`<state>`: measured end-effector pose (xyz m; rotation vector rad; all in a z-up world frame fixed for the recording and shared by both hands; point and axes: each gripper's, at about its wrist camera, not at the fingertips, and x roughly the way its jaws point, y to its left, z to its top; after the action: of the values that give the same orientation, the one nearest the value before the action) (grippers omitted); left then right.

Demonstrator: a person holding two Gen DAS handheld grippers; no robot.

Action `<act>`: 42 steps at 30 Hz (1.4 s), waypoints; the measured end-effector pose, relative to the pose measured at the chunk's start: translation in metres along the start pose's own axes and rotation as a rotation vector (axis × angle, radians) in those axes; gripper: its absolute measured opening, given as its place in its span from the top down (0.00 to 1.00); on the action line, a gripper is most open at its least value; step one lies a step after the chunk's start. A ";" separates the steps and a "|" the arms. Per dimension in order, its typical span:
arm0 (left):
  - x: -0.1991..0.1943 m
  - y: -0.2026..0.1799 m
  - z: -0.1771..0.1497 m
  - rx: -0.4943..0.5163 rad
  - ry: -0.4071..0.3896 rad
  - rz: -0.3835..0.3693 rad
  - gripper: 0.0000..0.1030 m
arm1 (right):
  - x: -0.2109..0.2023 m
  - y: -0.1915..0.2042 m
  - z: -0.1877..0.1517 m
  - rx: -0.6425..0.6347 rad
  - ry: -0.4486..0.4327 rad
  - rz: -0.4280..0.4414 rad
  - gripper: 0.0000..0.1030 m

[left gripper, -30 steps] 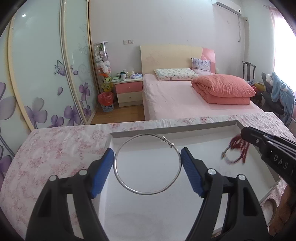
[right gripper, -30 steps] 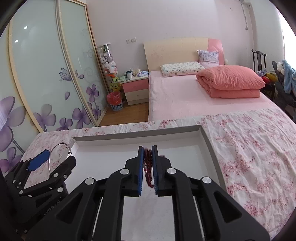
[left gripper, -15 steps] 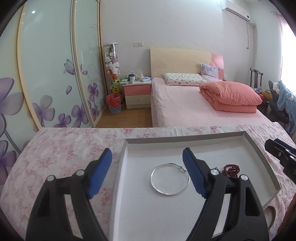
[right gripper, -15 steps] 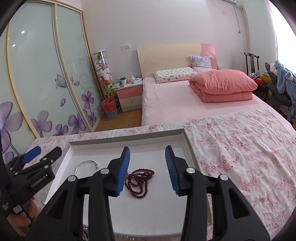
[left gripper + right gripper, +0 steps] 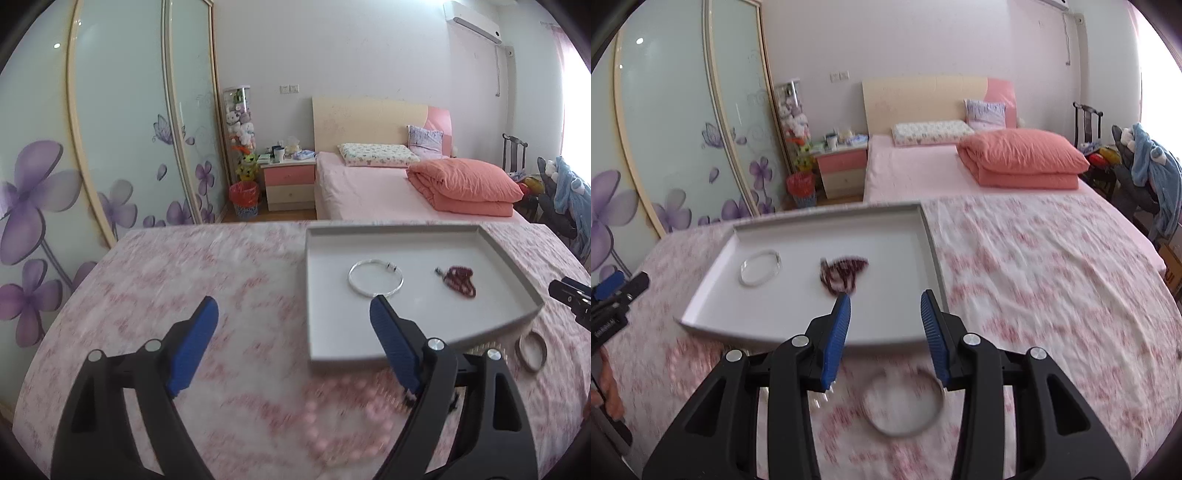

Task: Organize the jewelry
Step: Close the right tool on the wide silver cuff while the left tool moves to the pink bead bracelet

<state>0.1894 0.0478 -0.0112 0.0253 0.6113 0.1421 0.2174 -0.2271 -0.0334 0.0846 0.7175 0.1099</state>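
Inside the grey tray (image 5: 413, 236), toward its middle, a silver bangle (image 5: 375, 279) lies flat with a dark red bead string (image 5: 460, 280) just beside it on the right, apart from it and from every tray wall. Off the tray's near edge, on the floral cloth (image 5: 1034, 266), rest a blurred pink bead necklace (image 5: 347, 424) and a brownish ring bangle (image 5: 905, 402); wide bare cloth spreads left and right of the tray. Left gripper (image 5: 293, 343) hangs with jaws spread wide, holding nothing. Right gripper (image 5: 884, 321) is likewise parted and empty, above the ring bangle.
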 end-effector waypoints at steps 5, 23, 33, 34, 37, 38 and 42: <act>-0.012 0.017 -0.027 -0.023 0.050 -0.014 0.15 | 0.004 -0.004 -0.032 -0.007 0.093 -0.018 0.52; -0.014 0.018 -0.067 -0.005 0.159 -0.036 0.13 | 0.039 0.005 -0.048 -0.036 0.215 -0.107 0.29; -0.005 0.014 -0.071 0.000 0.191 -0.053 0.13 | 0.038 0.005 -0.049 -0.019 0.197 -0.111 0.35; -0.004 0.012 -0.071 0.000 0.195 -0.057 0.13 | 0.036 0.005 -0.050 -0.021 0.196 -0.111 0.35; 0.002 0.006 -0.071 0.005 0.212 -0.060 0.14 | 0.036 0.006 -0.050 -0.023 0.193 -0.110 0.35; 0.004 0.005 -0.071 0.006 0.218 -0.058 0.16 | 0.036 0.006 -0.050 -0.024 0.190 -0.110 0.35; 0.018 -0.004 -0.071 0.014 0.259 -0.047 0.33 | 0.036 0.006 -0.050 -0.025 0.189 -0.108 0.35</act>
<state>0.1634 0.0451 -0.0795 0.0056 0.8709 0.0959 0.2112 -0.2147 -0.0938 0.0115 0.9075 0.0237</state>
